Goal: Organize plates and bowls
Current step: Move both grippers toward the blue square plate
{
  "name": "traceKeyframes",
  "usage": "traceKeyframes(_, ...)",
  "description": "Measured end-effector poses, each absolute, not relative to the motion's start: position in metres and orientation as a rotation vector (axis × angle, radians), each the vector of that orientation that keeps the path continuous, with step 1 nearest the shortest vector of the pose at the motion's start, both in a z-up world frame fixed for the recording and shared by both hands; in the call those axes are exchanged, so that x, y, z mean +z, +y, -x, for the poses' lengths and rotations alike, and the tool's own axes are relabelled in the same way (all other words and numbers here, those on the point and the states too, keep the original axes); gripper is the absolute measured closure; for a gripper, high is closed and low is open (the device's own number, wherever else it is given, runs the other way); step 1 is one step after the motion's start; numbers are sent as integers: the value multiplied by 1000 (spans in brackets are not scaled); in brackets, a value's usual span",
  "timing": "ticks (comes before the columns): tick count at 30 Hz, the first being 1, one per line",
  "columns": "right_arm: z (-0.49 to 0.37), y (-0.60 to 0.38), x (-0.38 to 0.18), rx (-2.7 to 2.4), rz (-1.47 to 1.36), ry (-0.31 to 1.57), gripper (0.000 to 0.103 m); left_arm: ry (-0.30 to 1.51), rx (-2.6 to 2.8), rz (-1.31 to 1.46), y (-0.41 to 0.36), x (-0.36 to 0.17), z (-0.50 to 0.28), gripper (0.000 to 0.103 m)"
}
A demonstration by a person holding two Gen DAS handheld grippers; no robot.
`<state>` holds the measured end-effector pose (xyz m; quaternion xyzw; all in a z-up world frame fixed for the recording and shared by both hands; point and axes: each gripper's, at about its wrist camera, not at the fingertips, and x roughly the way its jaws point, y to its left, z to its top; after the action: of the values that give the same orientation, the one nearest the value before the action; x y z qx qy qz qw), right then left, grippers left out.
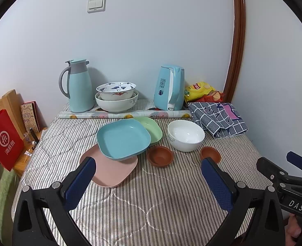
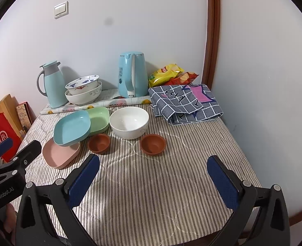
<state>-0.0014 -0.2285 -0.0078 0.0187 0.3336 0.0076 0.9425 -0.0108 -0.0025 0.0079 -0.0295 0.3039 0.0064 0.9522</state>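
A pale wall [image 1: 151,41] with a light switch [image 1: 96,4] is seen behind the scene, and a brown wooden door frame [image 1: 236,41] is set at the corner to the right. Most of the view is taken up by a table covered in a grey-and-white striped quilted cloth [image 2: 151,184]. Along the far edge a roll of printed paper [image 1: 124,114] is laid, with a light-blue jug [image 1: 78,86], two stacked large bowls [image 1: 116,97], a light-blue kettle [image 1: 169,88] and snack bags [image 1: 202,91] behind it. A folded checked cloth [image 2: 185,104] is placed at the far right. A red paper bag [image 1: 4,141] is stood beside the table on the left.

In the middle of the table, three plates are overlapped: a blue plate [image 1: 123,141] is rested on a pink plate [image 1: 112,170] and a green plate [image 1: 151,129]. Just to their right a white bowl [image 2: 129,122] is set, with one small brown bowl [image 2: 98,143] near its left and another small brown bowl [image 2: 153,144] near its right.

The left gripper [image 1: 149,182] and the right gripper [image 2: 154,182] are both held above the near part of the table, jaws spread wide, nothing between them.
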Motion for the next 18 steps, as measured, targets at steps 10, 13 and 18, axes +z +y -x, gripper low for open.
traceKeyframes(10,4,-228,-6,14,-41,676,0,618,10,59,-2,9,12,0)
traceKeyframes(13,4,-228,-6,15,-44,675,0,617,11,59,-2,10,12,0)
traceKeyframes(18,5,-228,-6,15,-46,675,0,614,14,60,-2,11,12,0)
